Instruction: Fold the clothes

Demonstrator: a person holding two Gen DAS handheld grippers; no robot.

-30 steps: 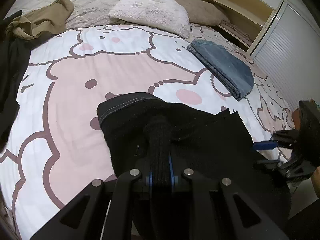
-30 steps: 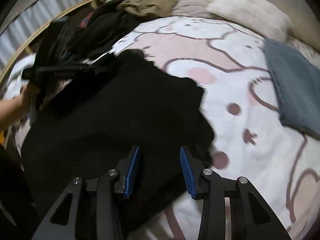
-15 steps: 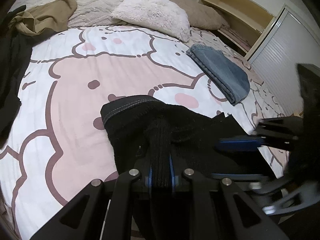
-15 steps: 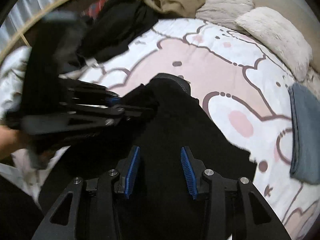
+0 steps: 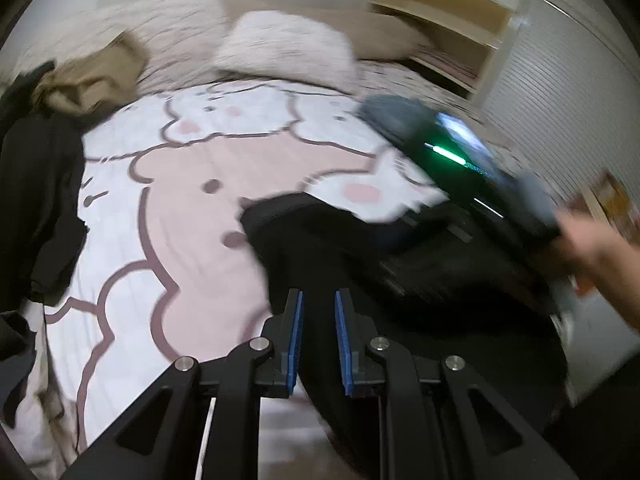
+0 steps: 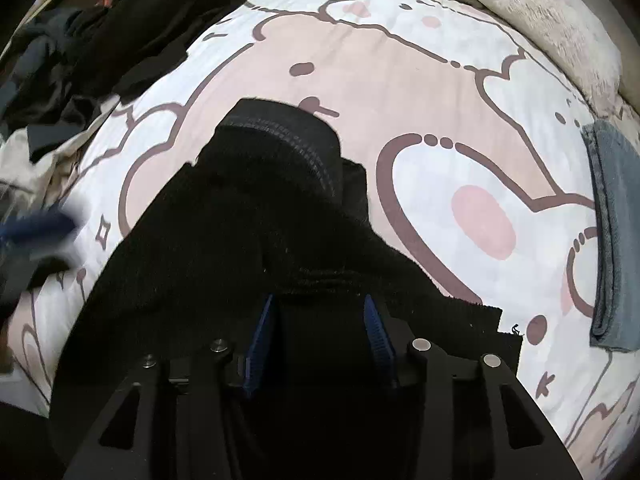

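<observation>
A black garment (image 6: 248, 220) lies crumpled on the cartoon-print bedspread (image 5: 180, 200), its stitched waistband (image 6: 280, 132) on the far side. My right gripper (image 6: 318, 312) points steeply down at it. Its jaws are opening, with a fold of the black cloth lying across and between the blue pads, which do not press on it. My left gripper (image 5: 319, 300) hovers at the near left edge of the black garment (image 5: 400, 280); its pads stand a narrow gap apart with nothing pinched. The right tool and the person's hand (image 5: 592, 248) show as a blur at the right of the left wrist view.
Folded blue jeans (image 6: 616, 232) lie at the bed's right side. A heap of dark clothes (image 5: 36, 184) and a tan garment (image 5: 88, 76) sit at the left. Pillows (image 5: 288, 48) line the head of the bed, with a wooden shelf (image 5: 440, 28) behind.
The left gripper has let go of the bunched black cloth and pulled up and away. The right gripper has swung in over the garment and its jaws stand wider.
</observation>
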